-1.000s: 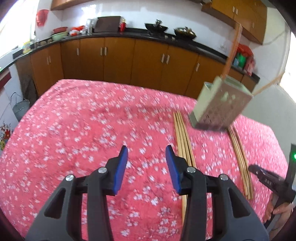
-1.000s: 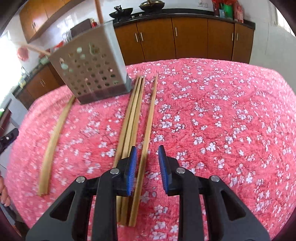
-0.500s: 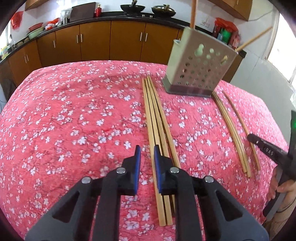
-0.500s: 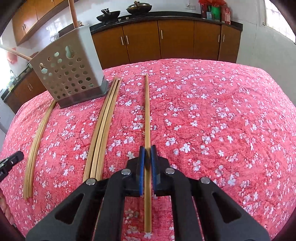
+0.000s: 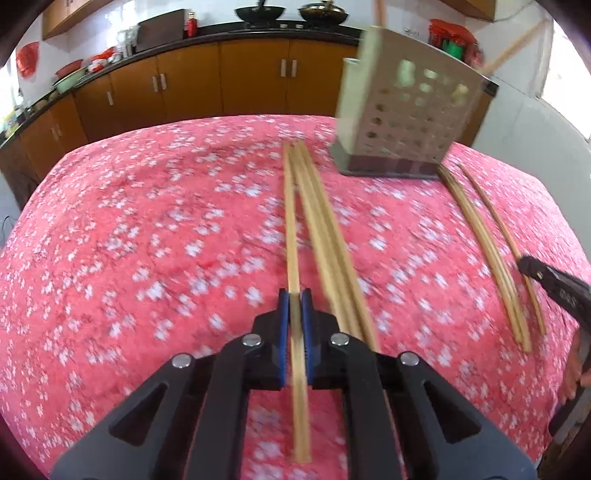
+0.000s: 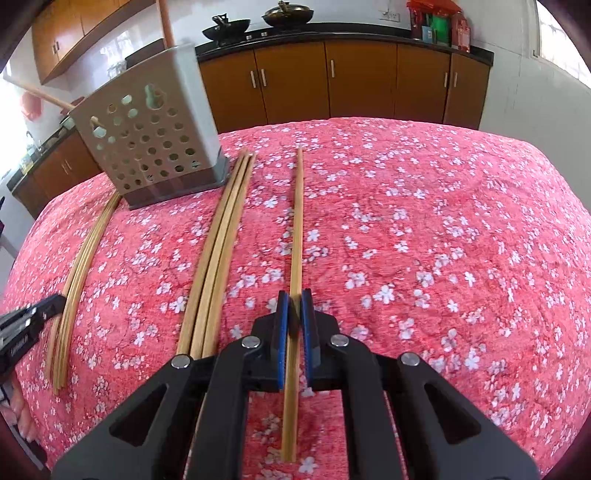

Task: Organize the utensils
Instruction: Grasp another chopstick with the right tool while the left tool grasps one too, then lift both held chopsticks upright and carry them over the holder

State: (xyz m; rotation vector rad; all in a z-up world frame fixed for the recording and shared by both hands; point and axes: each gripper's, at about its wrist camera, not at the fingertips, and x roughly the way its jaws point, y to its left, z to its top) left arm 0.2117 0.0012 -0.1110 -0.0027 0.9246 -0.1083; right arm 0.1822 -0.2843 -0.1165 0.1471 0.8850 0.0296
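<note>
Right wrist: right gripper [image 6: 294,306] pinches one chopstick [image 6: 296,221] (flat on cloth [image 6: 443,240]); three beside it, holder [image 6: 155,147] behind. Left gripper [image 5: 294,306] pinches one chopstick [image 5: 291,236] too.

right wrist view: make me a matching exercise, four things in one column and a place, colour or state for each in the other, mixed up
Things:
1. single chopstick
2. utensil holder
3. pans
4. tablecloth

Descriptions:
a. on the back counter
b. pink with white flowers
c. clamped in the jaws of the right gripper
d. grey with round holes

Pairs: 1-c, 2-d, 3-a, 4-b
</note>
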